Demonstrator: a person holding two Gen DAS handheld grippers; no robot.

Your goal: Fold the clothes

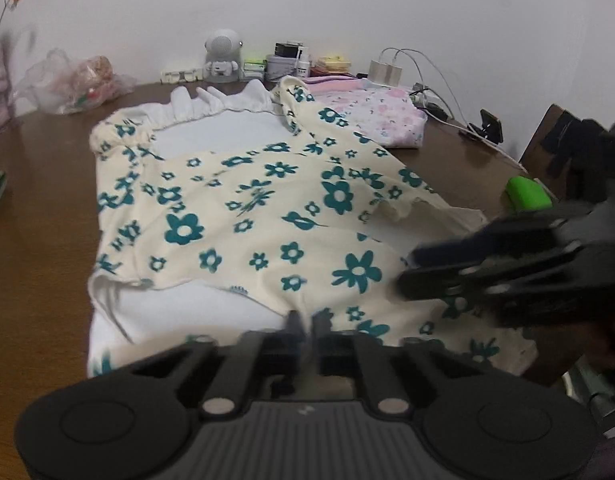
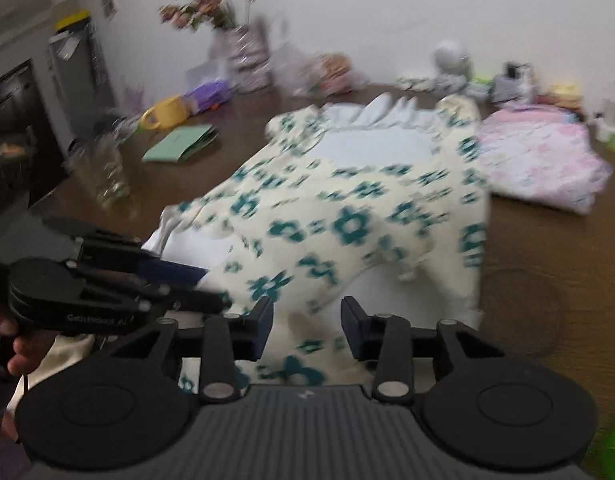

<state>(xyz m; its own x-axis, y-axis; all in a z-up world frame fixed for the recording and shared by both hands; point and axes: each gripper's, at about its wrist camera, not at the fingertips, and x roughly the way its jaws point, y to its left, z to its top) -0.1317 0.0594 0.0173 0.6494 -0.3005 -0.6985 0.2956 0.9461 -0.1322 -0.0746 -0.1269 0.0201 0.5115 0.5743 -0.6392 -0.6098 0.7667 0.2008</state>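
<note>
Cream cloth with teal flowers, the dress [image 1: 243,208] lies spread on the brown table [image 1: 39,200], its near hem bunched. Left gripper [image 1: 305,322] has its jaws clenched on that hem. Right gripper [image 2: 307,316] hangs above the hem, jaws apart, gripping nothing. Pink clothes [image 2: 543,168] sit folded beside the dress.

Home room, cluttered brown table [image 1: 47,184], flower vase [image 2: 247,60], folded laundry [image 1: 381,116]

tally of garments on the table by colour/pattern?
Cream with teal flowers: 1, the floral garment, pinched by the left gripper
Pink floral: 1, the folded pink garment
Total: 2
</note>
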